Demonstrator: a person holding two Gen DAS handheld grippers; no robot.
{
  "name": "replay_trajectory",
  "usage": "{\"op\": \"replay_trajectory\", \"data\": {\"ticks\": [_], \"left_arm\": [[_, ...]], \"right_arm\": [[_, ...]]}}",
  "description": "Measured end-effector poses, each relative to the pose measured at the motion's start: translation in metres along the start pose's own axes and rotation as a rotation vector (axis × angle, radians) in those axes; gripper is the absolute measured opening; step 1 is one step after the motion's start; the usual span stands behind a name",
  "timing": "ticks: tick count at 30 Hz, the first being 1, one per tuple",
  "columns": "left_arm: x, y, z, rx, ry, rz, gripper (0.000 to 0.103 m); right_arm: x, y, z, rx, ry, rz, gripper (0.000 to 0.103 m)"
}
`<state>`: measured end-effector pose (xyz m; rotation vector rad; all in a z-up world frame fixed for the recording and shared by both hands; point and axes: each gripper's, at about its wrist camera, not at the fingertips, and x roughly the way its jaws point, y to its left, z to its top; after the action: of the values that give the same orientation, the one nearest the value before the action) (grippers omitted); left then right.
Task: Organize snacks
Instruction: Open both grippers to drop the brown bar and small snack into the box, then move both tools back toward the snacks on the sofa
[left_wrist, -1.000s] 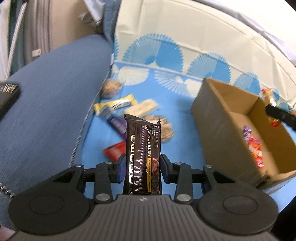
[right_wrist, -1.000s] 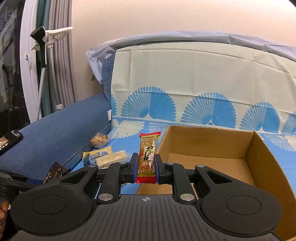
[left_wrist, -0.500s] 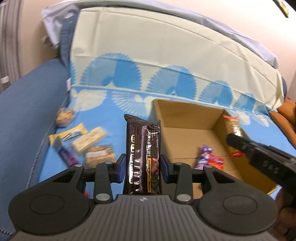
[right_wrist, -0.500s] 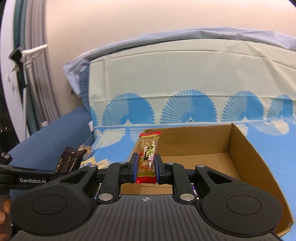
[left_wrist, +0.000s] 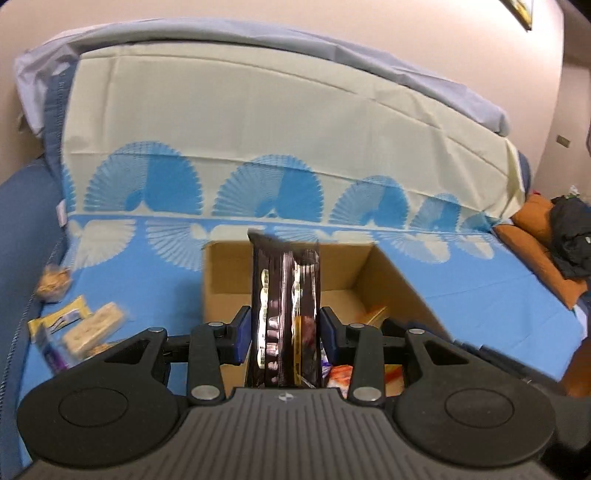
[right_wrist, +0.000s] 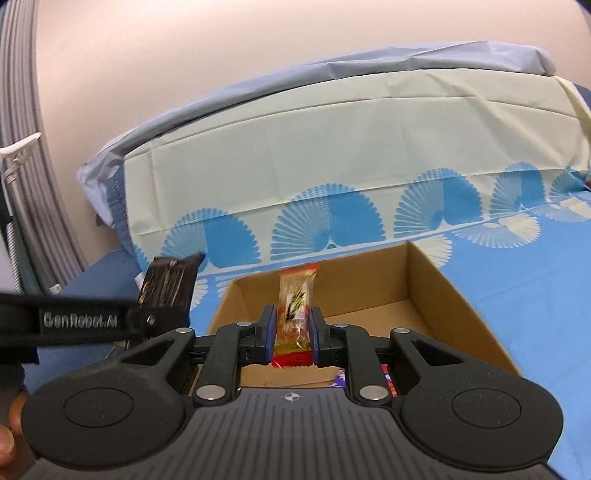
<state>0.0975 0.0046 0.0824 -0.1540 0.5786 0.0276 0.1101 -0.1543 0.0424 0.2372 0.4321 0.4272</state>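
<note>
**A:** What does the left wrist view show that the right one doesn't?

**B:** The loose packets on the blue fan-printed cloth (left_wrist: 480, 288), off to the left of the left gripper (left_wrist: 286, 321). There is a pale wafer bar (left_wrist: 92, 328) and a small round cookie pouch (left_wrist: 53, 284). It also shows bright wrapped sweets (left_wrist: 340, 373) on the floor of the open brown cardboard box (left_wrist: 225, 273). The right wrist view alone shows the left gripper from the side.

**A:** And the grips?

**B:** The left jaws have just been easing apart. The tall dark-brown glossy packet (left_wrist: 286, 310) stands upright between the pads. It is blurred while the gripper is sharp, and the pads look just off its sides. The right gripper (right_wrist: 291, 325) pinches a clear-wrapped snack with red ends (right_wrist: 295, 299), also upright.

**A:** Where are they relative to the box?

**B:** Both packets are over the box's near edge, with the far wall ahead of the fingertips. The dark packet is to the left of the right gripper, near the box's left corner.

**A:** Is there room to move?

**B:** The far half of the box floor is bare, and there is open cloth to the right.
</note>
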Motion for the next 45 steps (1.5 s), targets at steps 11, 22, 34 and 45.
{"op": "replay_trajectory", "data": {"ticks": [11,22,34,45], "left_arm": [[-0.022,0.001,-0.024,0.038,-0.091,0.018,0.061],[-0.073,0.063,-0.067,0.018,-0.094,0.121,0.069],[-0.100,0.168,-0.168,-0.174,0.023,0.166,0.056],[-0.095,0.171,-0.160,-0.200,-0.041,0.129,0.033]], "right_arm": [[0.003,-0.010,-0.004,0.007,0.030,-0.038,0.066],[0.001,0.015,-0.017,-0.113,0.053,0.001,0.068],[-0.019,0.066,-0.035,-0.317,-0.023,0.010,0.100],[-0.028,0.100,-0.039,-0.329,0.014,0.033,0.102]]}}
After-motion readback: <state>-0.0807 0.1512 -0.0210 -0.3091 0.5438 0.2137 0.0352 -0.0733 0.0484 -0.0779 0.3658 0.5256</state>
